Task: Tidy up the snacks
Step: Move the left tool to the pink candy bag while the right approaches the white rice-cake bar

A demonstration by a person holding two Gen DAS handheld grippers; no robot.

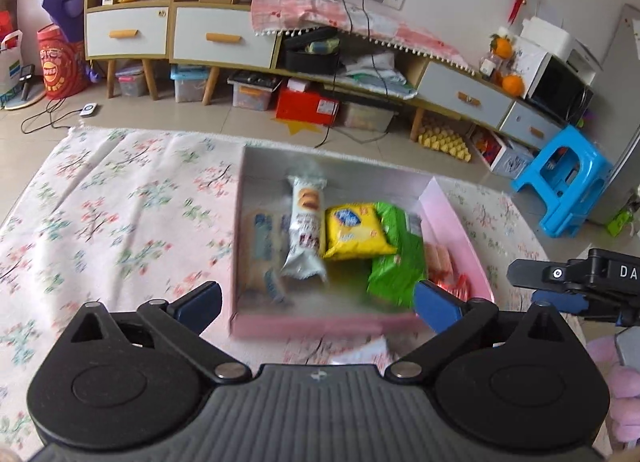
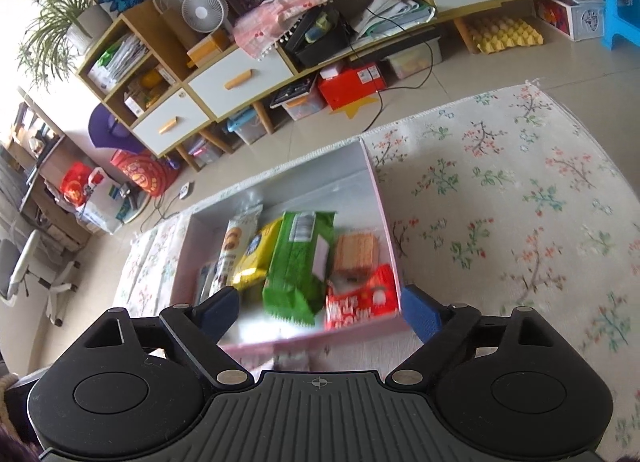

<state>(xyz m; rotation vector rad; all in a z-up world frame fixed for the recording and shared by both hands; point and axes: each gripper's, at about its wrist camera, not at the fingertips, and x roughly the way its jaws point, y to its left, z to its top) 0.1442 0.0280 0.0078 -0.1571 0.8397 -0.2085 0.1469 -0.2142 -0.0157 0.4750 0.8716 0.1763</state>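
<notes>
1. Pink cardboard forms the box (image 1: 320, 328) that lies straight ahead of our left claw (image 1: 318, 304) in the left wrist view, resting on a floral cloth (image 1: 120, 221); its near wall sits between the spread blue fingers (image 1: 434, 308), which hold nothing and seem to touch nothing
2. Inside, a white biscuit pack (image 1: 305, 227), a yellow packet (image 1: 356, 236) and a green packet (image 1: 396, 262) lie side by side, long axes running away from us; our right claw (image 1: 560, 286) shows at the right edge, beside the box
3. From the right wrist view, the right claw (image 2: 320, 312) hangs over the near end of the same box (image 2: 372, 169), fingers wide apart and empty
4. We judge the green packet (image 2: 298, 266) nearest this claw, lengthwise between the fingers, with a red packet (image 2: 362, 302) and wafer pack (image 2: 356, 252) just right of it
</notes>
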